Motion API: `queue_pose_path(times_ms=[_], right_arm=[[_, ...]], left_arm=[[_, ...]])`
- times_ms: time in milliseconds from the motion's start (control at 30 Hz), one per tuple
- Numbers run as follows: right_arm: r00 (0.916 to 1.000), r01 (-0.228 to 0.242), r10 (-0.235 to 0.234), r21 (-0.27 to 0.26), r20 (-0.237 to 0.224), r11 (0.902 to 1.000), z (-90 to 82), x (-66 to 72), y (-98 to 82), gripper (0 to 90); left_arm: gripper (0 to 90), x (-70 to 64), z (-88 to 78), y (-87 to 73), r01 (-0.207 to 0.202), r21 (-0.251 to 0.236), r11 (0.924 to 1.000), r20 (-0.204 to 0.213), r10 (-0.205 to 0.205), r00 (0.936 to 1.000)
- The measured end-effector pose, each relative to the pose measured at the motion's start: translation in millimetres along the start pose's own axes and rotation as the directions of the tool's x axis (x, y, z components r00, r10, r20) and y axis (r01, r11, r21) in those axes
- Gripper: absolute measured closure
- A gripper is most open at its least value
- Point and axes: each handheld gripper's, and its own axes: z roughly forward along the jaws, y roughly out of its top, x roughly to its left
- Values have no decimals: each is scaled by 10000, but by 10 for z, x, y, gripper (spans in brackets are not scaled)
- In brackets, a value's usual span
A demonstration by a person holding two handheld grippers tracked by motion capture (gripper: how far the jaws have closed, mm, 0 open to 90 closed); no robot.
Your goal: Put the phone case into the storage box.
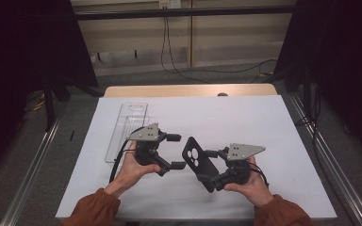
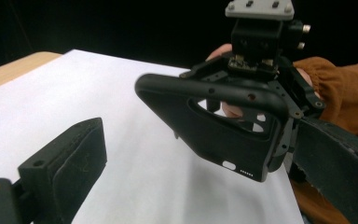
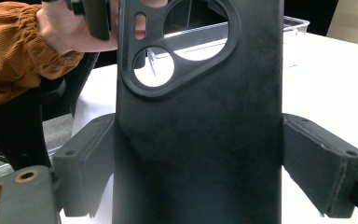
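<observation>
My right gripper is shut on a black phone case and holds it tilted above the white sheet. In the right gripper view the case stands upright between both pads, its camera cut-outs at the top. To the case's left my left gripper stands open, its jaws pointing at the case's camera end. Seen from the left gripper view, the case hangs just past the wide-apart fingers. Its lower corner is close to the right finger; whether they touch I cannot tell.
A clear plastic tray lies on the white sheet behind the left hand. The sheet covers a wooden table. Metal rails run along both sides, and dark curtains and cables stand beyond the far edge.
</observation>
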Motion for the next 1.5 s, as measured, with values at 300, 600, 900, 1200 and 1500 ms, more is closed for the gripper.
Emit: queue_pose_path(times_ms=[300,600,900,1200,1500], right_arm=[[9996,50,-48,75,-289,10000,19,18,0,144],[9979,65,-50,229,-639,9997,49,30,-12,144],[9958,32,-12,222,-914,9997,58,39,-11,145],[9935,-9,52,374,-1140,9993,78,45,-20,145],[9916,10,46,440,-1291,9990,83,57,-22,145]], left_arm=[[30,16,38,17,-164,129,9998,276,160,9995],[33,19,85,8,-187,371,9991,762,158,9970],[41,21,96,40,-467,489,9977,1273,401,9910],[63,29,103,65,-688,795,9945,1676,547,9843],[72,30,105,50,-723,779,9943,1934,561,9795]])
